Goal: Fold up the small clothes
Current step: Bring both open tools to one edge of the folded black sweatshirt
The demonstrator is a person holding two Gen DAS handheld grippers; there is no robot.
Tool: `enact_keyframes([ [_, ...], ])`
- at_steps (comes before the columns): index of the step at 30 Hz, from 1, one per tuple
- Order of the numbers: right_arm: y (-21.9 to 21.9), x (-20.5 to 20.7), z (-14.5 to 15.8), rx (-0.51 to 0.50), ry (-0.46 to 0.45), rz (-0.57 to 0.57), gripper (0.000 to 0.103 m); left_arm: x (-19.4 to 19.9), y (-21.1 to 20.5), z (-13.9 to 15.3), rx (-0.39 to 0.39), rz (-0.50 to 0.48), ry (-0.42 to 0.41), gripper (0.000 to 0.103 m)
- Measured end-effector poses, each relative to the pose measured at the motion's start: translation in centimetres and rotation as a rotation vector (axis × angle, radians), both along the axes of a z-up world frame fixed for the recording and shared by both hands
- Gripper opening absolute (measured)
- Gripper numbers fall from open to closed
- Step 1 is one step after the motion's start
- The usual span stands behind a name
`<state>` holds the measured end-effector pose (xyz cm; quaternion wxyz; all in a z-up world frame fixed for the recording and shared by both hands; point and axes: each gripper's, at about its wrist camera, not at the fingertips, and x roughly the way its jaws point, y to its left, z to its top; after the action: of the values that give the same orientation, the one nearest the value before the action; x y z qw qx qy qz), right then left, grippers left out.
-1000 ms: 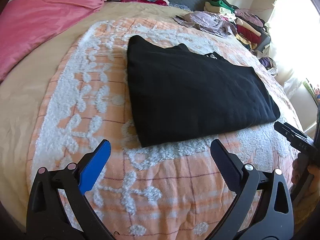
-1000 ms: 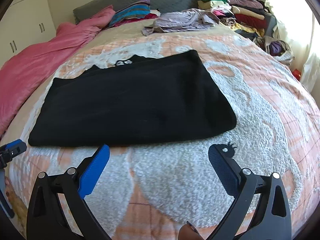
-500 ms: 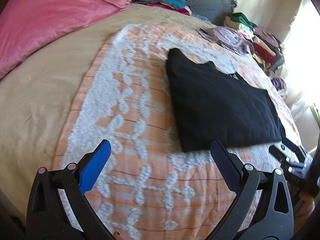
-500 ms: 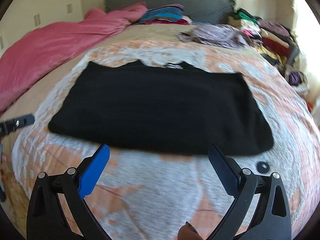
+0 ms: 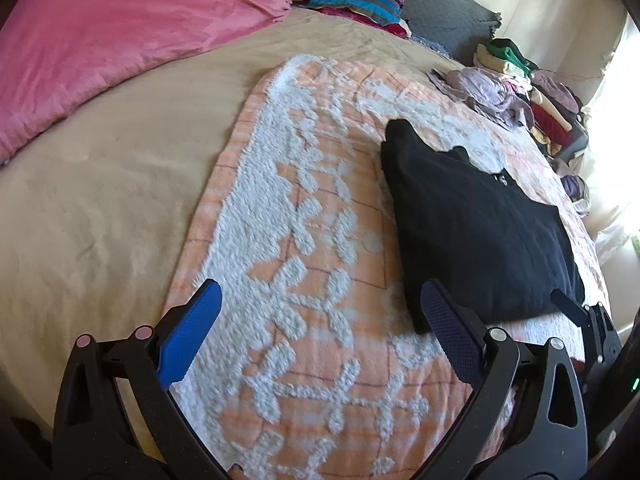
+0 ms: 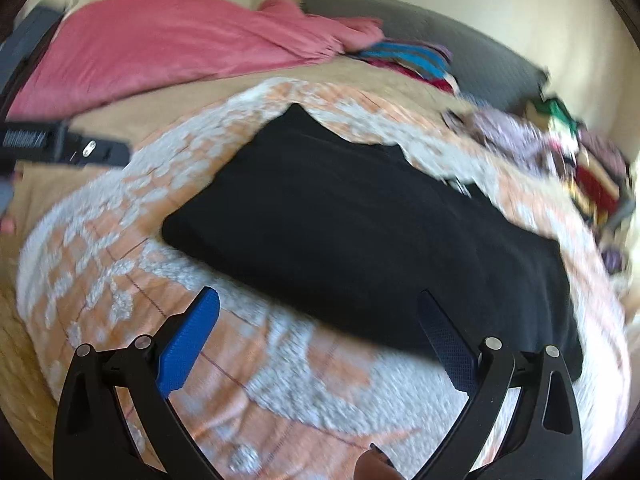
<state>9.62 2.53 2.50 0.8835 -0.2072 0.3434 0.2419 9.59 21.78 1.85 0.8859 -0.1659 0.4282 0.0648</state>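
Observation:
A black garment point(image 5: 476, 232) lies folded flat on an orange and white tufted blanket point(image 5: 312, 264) on the bed. It also shows in the right wrist view point(image 6: 360, 232), blurred. My left gripper point(image 5: 320, 320) is open and empty, above the blanket to the left of the garment's near corner. My right gripper point(image 6: 318, 328) is open and empty, just short of the garment's near edge. The right gripper also appears at the right edge of the left wrist view point(image 5: 580, 320).
A pink duvet point(image 5: 120, 40) covers the far left of the bed. Striped folded cloth point(image 5: 360, 4) lies by the grey headboard point(image 5: 440, 4). A pile of mixed clothes point(image 5: 528, 88) sits at the far right. A tan sheet point(image 5: 100, 200) lies left of the blanket.
Both views have swung to the left, so the garment sits further right in each. Both grippers stay open and empty. The garment has not moved.

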Motion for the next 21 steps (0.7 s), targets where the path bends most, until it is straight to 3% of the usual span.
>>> enact_keyframes([
  [6, 3.3, -0.7, -1.5, -0.138, -0.091, 0.098, 0.098, 1.1, 1.0, 0.4, 0.010, 0.013, 0.004, 0.093],
  [10, 4.5, -0.1, -2.6, -0.196, -0.104, 0.115, 0.098, 1.9, 1.8, 0.4, 0.016, 0.023, 0.011, 0.093],
  [21, 6.9, 2.3, -3.4, -0.215, -0.163, 0.162, 0.097, 5.9, 1.7, 0.8, 0.026, -0.008, 0.023, 0.093],
])
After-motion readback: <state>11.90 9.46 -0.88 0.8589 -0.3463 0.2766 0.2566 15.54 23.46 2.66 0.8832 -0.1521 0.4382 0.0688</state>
